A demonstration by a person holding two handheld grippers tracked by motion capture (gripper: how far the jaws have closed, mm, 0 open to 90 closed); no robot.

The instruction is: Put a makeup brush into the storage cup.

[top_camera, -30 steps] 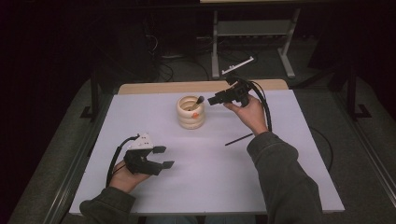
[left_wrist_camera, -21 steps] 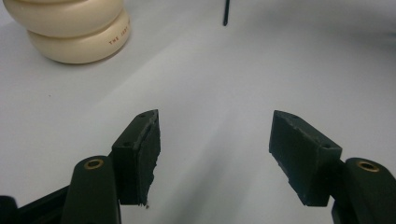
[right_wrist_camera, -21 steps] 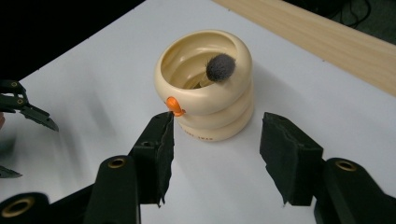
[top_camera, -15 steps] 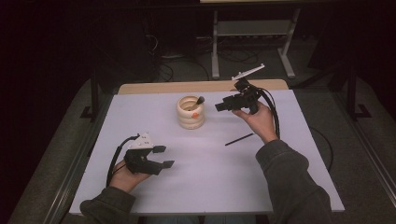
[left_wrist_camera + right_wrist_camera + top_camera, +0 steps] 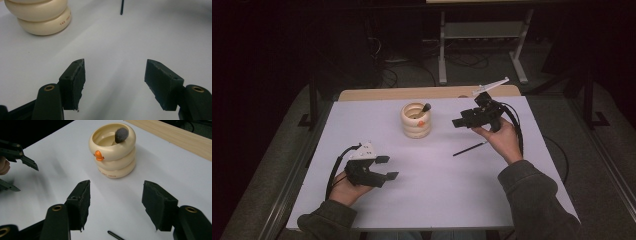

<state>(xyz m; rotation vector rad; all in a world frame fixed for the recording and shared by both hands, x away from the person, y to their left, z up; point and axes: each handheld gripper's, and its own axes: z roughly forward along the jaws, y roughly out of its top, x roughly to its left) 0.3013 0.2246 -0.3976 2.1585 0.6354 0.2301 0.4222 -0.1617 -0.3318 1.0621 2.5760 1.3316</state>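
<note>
Your right tongs (image 5: 455, 123), empty, have just been opening; left tongs (image 5: 388, 167) gape idle. The brush (image 5: 469, 149) lies on the surface (image 5: 437, 195) beneath your right hand: thin, light, probably stiff (rolls easily). Pinch it mid-handle.

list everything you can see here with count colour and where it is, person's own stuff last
holder: 1, cream ringed pot with an orange knob, far middle of the table
brush in the holder: 1, dark grey fluffy head, leaning on the holder's rim
loose brush: 1, thin and black, flat on the table near the right hand
table: 1, white top with a wooden strip at the far edge
metal stand: 1, grey, on the floor beyond the table
left gripper: 1, black, jaws open with nothing between them, near left of the table
right gripper: 1, black, jaws just been opening, nothing between them, right of the holder
sleeves: 2, dark green, near edge
</note>
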